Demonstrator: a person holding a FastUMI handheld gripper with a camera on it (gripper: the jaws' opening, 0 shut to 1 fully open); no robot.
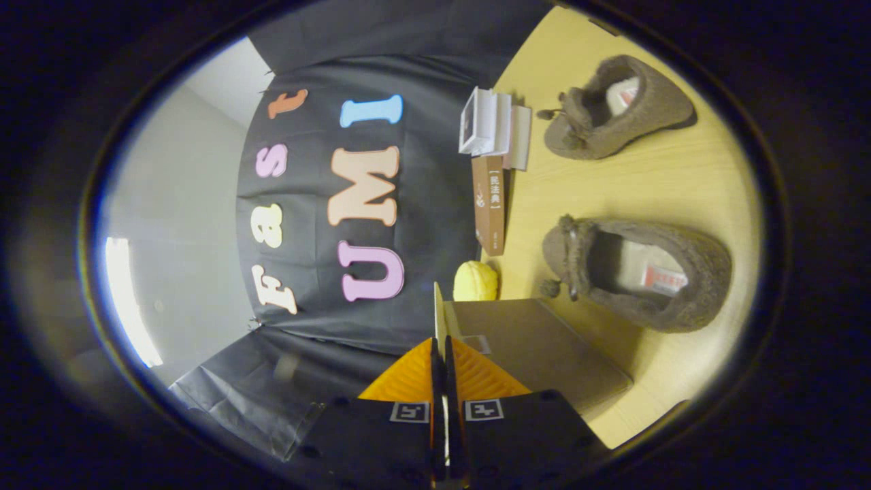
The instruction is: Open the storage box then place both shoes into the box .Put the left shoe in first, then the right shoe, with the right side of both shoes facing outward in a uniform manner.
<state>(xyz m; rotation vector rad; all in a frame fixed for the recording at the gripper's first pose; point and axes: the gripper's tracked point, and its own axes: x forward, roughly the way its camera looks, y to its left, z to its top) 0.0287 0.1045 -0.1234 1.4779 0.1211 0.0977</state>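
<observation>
Between the nearly closed tongs (pixel 441 354) stands the thin lid edge (pixel 438 320) of the storage box (pixel 537 347), pinched, with both shoes (pixel 639 272) lying beyond on the worktop (pixel 653 184).

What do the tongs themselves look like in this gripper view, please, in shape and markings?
The tongs are two flat, wedge-shaped fingers with ribbed outer faces, tapering to narrow tips. Each sits on a dark, blocky mount with small round holes, and each mount carries a square black-and-white marker tag near the finger's base. No cables or sleeve appear.
</observation>
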